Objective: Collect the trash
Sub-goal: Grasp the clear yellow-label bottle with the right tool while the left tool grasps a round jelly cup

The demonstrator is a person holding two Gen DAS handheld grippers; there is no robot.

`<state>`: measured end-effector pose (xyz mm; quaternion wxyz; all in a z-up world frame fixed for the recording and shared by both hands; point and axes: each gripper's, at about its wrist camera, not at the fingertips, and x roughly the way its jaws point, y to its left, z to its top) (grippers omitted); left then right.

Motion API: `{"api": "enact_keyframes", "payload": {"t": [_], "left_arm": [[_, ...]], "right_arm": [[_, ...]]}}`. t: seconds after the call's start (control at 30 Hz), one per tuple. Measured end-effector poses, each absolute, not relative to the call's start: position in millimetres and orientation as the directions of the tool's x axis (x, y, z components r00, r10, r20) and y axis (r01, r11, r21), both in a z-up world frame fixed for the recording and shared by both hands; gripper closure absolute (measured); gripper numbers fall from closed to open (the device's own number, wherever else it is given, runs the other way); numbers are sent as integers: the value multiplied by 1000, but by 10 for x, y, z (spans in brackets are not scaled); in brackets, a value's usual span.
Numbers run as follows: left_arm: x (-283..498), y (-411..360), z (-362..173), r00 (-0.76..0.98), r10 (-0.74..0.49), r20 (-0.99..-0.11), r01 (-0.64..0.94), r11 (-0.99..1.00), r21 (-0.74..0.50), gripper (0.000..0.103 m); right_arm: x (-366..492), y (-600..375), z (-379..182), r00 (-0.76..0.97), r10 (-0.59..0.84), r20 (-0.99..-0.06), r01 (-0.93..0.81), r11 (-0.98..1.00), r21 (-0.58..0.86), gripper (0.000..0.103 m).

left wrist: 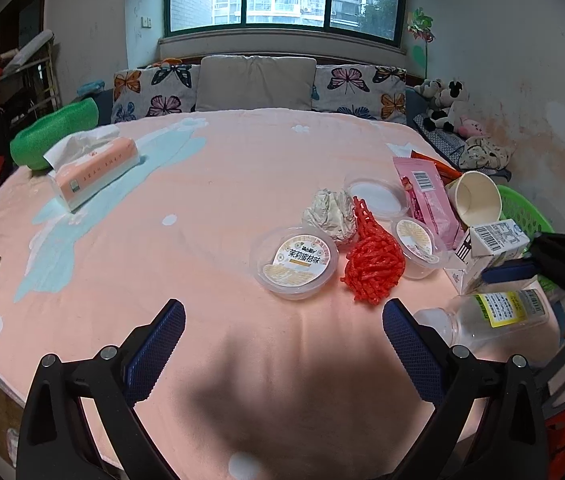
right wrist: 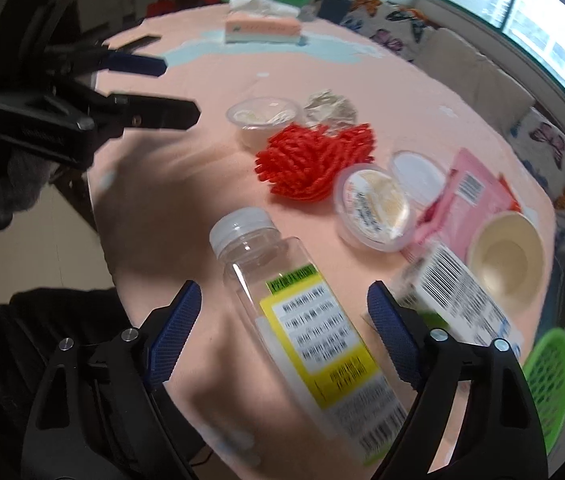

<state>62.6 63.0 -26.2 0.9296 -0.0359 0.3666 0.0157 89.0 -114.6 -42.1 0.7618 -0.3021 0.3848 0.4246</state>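
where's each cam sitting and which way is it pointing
Left wrist: on the left gripper, looking across the pink table toward the window; its own two open fingers show, and the right gripper at the right edge.
Right wrist: on the right gripper, tilted down over the clear bottle lying between its open fingers; the left gripper and the person's dark sleeve show at left.
Shared: bottle, red mesh net, lidded cup, paper cup, tissue pack.

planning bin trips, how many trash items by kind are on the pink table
plastic bottle: 1
carton: 1
paper cup: 1
plastic tubs: 2
loose lid: 1
wrappers: 2
red net: 1
crumpled paper: 1
total: 10
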Motion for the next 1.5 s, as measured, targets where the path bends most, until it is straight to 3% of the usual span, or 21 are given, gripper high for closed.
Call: {"api": "enact_keyframes", "payload": {"t": [0.13, 0.37, 0.8, 0.87, 1.0, 1.13, 1.5], "left_arm": [[676, 685, -284, 725, -18, -689, -40, 997, -69, 8], [856, 701, -313, 711, -61, -700, 30, 998, -57, 11], [1317, 625, -479, 641, -142, -754, 166, 985, -45, 11], [1384, 647, -510, 630, -155, -761, 178, 983, -52, 12], [1477, 685, -569, 601, -188, -777, 198, 977, -84, 27], [1506, 735, -602, 593, -207, -778, 200, 974, -107, 36], [1413, 763, -582, 594, -198, -780, 212, 974, -86, 36]], "right_arm": [[903, -980, -522, 341, 382, -859, -901, 393, -183, 21], [951, -873, -573, 322, 349, -880, -912, 363, -189, 41], [873, -1167, -197, 436, 380, -816, -837, 503, -213, 50], [871, -1288, -59, 463, 398, -792, -812, 549, -199, 52], [859, -1481, 101, 499, 413, -762, -767, 621, -165, 54], [842, -1716, 218, 521, 428, -738, -716, 691, -105, 55], [895, -2161, 559, 577, 496, -649, -610, 790, 62, 56]]}}
